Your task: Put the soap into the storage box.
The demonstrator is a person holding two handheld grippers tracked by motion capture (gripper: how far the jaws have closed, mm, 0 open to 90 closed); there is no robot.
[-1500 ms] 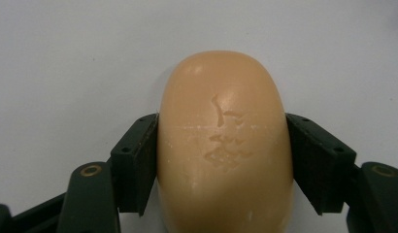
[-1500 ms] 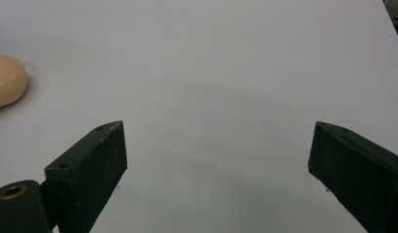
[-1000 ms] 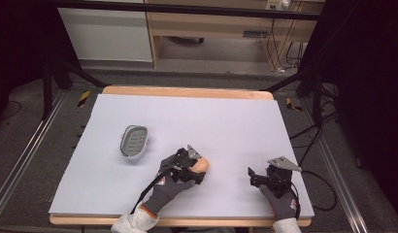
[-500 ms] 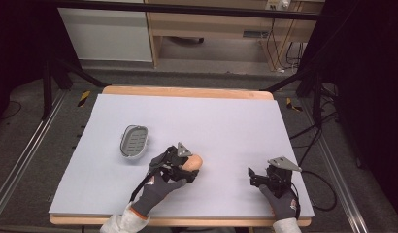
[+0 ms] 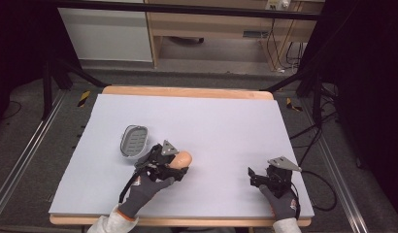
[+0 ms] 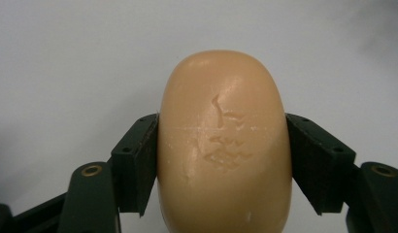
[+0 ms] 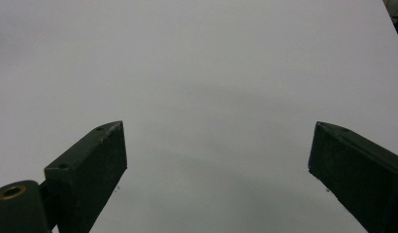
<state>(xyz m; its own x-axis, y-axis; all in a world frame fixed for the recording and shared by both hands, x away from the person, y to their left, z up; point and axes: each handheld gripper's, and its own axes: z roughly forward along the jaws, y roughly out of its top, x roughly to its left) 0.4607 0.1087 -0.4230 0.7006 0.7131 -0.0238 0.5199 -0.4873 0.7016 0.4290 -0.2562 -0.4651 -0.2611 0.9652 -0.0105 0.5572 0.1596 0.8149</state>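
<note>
Looks like a lab or test rig room, not anyone's home. The bench (image 5: 187, 92) is a wooden slab covered edge to edge with a plain pale sheet (image 5: 211, 121), kind of a staged work surface. Well beyond the jaws, past the far edge, there's a black metal frame: a crossbar (image 5: 187, 8) up top and slanted legs (image 5: 66, 73) on dark carpet-like floor. Metal rails (image 5: 22, 160) run along the floor on both sides of the bench. Loose cables (image 5: 313, 145) snake around off to the right. At the back stands light wood furniture (image 5: 211, 29) with a white panel (image 5: 105, 34) beside it. The surroundings are dark.
</note>
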